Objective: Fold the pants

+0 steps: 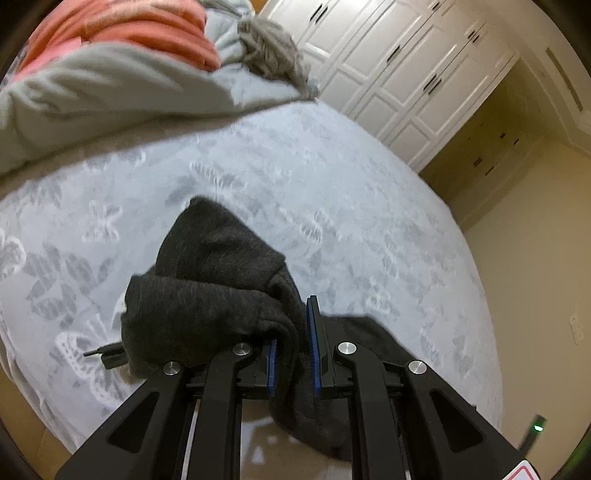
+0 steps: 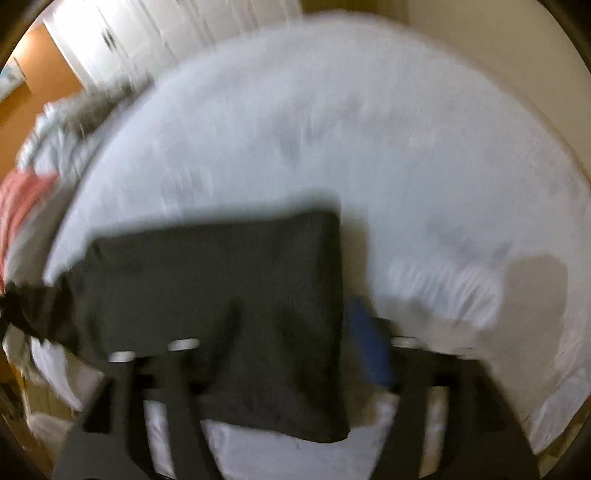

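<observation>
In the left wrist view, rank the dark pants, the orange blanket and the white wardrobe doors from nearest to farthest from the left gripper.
1. Dark pants, clamped in the left gripper.
2. Orange blanket, upper left on the bed.
3. White wardrobe doors, upper right beyond the bed.

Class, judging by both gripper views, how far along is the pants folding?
Done: the dark pants already lie on the bed, partly flat in the right view. In hand: the left gripper pinches a bunched end; the right gripper has its jaws open over the cloth. Left: smoothing the bunch and folding.
</observation>
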Demonstrator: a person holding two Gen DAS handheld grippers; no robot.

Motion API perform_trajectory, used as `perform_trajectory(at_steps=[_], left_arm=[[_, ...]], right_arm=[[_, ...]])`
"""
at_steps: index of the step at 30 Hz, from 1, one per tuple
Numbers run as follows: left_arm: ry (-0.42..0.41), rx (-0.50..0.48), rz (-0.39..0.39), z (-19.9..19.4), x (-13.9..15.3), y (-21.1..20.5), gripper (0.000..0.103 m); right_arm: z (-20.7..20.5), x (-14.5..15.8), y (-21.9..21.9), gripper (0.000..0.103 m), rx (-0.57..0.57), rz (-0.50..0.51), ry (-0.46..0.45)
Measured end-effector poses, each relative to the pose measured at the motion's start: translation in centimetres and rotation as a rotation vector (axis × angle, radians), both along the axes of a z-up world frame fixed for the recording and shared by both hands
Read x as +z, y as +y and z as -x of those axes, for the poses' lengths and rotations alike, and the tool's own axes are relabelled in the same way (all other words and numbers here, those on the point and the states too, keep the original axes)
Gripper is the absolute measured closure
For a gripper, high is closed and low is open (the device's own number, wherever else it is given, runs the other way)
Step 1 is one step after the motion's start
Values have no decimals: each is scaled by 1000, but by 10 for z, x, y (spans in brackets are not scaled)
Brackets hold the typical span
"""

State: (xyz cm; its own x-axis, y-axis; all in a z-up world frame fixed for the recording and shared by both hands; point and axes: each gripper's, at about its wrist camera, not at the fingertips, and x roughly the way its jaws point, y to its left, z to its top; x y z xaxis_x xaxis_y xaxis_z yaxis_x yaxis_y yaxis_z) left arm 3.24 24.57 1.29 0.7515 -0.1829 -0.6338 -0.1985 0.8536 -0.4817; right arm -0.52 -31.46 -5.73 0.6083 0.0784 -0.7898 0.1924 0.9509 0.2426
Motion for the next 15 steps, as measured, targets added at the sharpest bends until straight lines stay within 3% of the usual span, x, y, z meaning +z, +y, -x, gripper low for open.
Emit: perform_trajectory(at_steps=[2,4,6,7,8,9,10,12,13,15], left_arm=[[-111,-52,-61,8,30,-29,96],[-244,-207,-95,26,61,-75,97],[-347,-437,-159,53,80,-149,96],[-353,-534,-190,63,77,-180,95],[-340,-632,-213,69,69,-209,85],[-297,-748,-224,72,52,-238,68],[-239,-810,-238,72,36,-257,60],[-166,-850,-243,71,14,-275,48],[-157,-854,-235,70,10,-277,47],[-160,-847,-219,69,10,-272,30]], right_arm=[[11,20,-11,22,-93,52,-120],[20,30,-24,22,-139,17,-186],[26,30,-34,22,-153,-74,-215],[25,28,-35,22,-157,-99,-212],[25,25,-38,22,-156,-115,-201],[24,24,-38,22,-152,-133,-187],[22,23,-36,22,-145,-152,-178],[20,21,-34,21,-131,-170,-177],[22,20,-33,21,-123,-174,-176],[24,16,-31,21,-94,-189,-164]])
